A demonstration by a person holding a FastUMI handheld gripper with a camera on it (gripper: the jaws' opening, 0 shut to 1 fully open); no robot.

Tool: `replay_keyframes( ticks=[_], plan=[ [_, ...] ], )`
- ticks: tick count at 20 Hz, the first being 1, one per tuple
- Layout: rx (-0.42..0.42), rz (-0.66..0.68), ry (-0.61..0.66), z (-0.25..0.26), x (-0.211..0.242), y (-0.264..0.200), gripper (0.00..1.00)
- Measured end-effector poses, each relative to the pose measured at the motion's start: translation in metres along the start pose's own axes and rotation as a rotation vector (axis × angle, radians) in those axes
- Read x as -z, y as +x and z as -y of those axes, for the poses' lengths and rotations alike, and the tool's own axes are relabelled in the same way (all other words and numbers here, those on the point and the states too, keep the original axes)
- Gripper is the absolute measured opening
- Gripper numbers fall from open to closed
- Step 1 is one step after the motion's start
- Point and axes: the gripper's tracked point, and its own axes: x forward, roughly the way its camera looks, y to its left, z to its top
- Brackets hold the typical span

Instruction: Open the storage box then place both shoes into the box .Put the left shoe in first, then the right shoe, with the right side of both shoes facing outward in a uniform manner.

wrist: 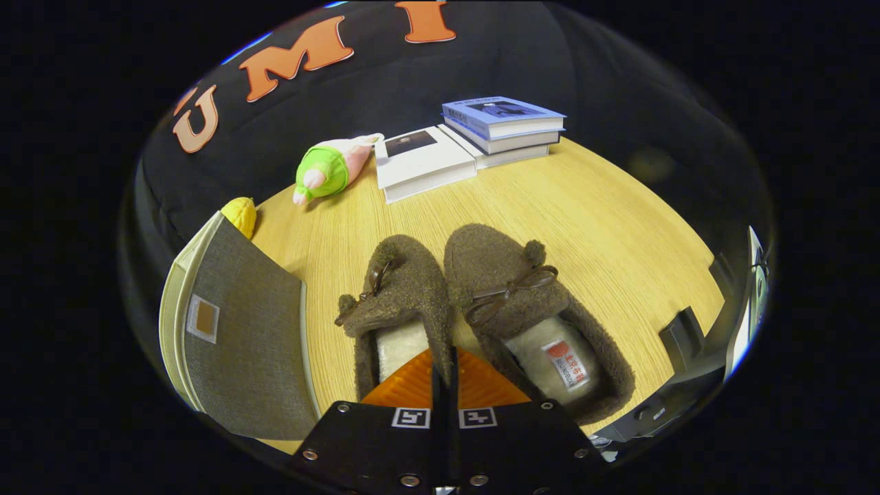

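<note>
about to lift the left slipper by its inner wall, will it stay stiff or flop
Probably floppy: the left slipper looks soft and fleecy, so the toe may sag. Likely light for its size. The fuzzy wall should grip rather than slide; the gripper has its jaws closed on that wall beside the right slipper.

A: We log the setting as a staged recording booth, not a lived-in room. A black cloth wall (495, 62) closes in directly behind a pale wood tabletop (605, 227).

B: Agreed. We note household props laid out on it: stacked books (505, 124), another book (423, 161) beside them, a plush toy (330, 168), a pair of fuzzy brown slippers (512, 295).

A: We add a grey fabric storage box (240, 330) at the tabletop's edge; dark equipment (680, 337) opposite, unidentifiable.
</note>
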Motion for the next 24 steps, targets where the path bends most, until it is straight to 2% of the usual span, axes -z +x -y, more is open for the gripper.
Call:
replay_keyframes(
  ticks=[6,14,24],
  plan=[
    [-0.063,0.067,0.051,-0.026,-0.041,-0.034,0.01],
    [-0.172,0.223,0.078,-0.082,-0.110,-0.108,0.01],
    [-0.216,0.312,0.121,-0.128,-0.129,-0.159,0.01]
  ],
)
